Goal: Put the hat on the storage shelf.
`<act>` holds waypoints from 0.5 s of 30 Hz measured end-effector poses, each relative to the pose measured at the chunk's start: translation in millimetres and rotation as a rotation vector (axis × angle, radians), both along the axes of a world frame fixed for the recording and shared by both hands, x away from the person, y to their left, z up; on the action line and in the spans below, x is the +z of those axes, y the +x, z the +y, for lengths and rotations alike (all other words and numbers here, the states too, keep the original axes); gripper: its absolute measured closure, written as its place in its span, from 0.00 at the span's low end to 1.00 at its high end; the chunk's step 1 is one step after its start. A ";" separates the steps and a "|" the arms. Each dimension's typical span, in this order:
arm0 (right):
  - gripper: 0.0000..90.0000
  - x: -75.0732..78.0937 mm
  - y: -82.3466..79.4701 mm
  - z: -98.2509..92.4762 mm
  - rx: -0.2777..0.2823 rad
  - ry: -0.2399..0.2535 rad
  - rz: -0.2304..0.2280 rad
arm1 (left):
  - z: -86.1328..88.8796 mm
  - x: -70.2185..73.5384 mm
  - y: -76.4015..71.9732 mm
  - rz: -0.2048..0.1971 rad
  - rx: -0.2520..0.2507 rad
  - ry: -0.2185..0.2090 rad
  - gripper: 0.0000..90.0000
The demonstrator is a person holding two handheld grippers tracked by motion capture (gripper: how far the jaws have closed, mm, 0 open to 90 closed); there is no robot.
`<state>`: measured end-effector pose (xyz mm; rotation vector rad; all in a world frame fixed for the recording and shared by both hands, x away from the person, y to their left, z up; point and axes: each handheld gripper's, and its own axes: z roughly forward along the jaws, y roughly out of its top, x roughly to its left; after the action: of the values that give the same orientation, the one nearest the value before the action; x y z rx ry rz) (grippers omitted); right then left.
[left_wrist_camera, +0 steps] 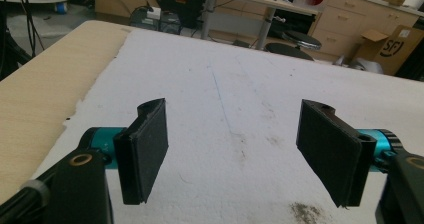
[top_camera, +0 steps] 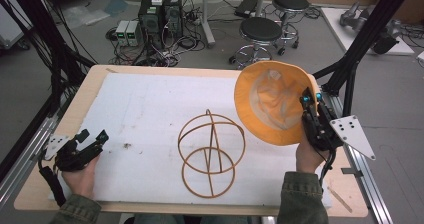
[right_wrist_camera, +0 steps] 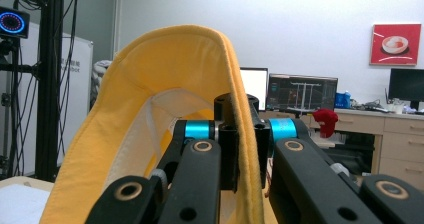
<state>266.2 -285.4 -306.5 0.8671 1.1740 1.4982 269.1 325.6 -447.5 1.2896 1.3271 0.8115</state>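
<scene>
Right gripper holds the yellow hat up off the table, fingers clamped on the brim; in the right gripper view the brim runs edge-on between the pads. The hat's open side, with its pale lining, faces the person and tilts toward the wire hat stand. Left gripper rests low near the table's left front corner, fingers spread wide with nothing between them, only white mat ahead.

Step in hand, as I read it: carry the hat over and seat it on the stand.
- The stand is a light wire frame of crossed hoops, likely easy to push or tip. Better to come down from above than to sweep in from the side.
- Turn the hat so its opening faces down before lowering; centre the crown over the top of the upper hoop.
- The grip is on one side of the brim only, so the far side may sag and catch a hoop. Lower slowly, let the crown settle, then let go.
- The free left gripper could steady the base ring if the stand shifts.

Room and edges:
- Open mat between hat and stand, nothing in the path.
- Hat hangs near the table's right rear; a dark frame post stands just beyond, so swing inward, not outward.
- Stand sits mid-table, toward the front edge, well apart from the left gripper.
</scene>
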 end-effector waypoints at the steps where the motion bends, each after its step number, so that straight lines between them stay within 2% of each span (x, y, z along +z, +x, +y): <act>1: 0.97 1.0 1.6 2.7 -0.002 0.002 0.003 | -0.8 0.0 0.1 -0.001 -0.002 0.000 0.32; 4: 0.97 2.0 3.0 5.5 -0.003 0.002 0.007 | -1.1 0.0 -0.1 0.000 -0.005 0.004 0.32; 6: 0.97 3.8 5.4 8.0 0.001 -0.019 -0.006 | -1.2 0.0 -0.2 0.000 -0.006 0.004 0.32; 8: 0.97 5.0 5.2 12.7 0.005 -0.008 0.005 | -0.8 0.0 -0.4 -0.001 -0.004 0.003 0.32; 12: 0.97 7.7 7.3 19.1 0.020 -0.029 -0.011 | -0.2 0.2 -0.7 -0.002 -0.002 -0.001 0.32; 15: 0.97 9.7 6.9 24.2 0.030 -0.027 -0.010 | -0.3 0.1 -0.5 -0.001 -0.003 -0.003 0.32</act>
<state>273.1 -261.3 -296.8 0.8265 1.2017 1.5058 268.5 325.4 -447.4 1.2889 1.3245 0.8078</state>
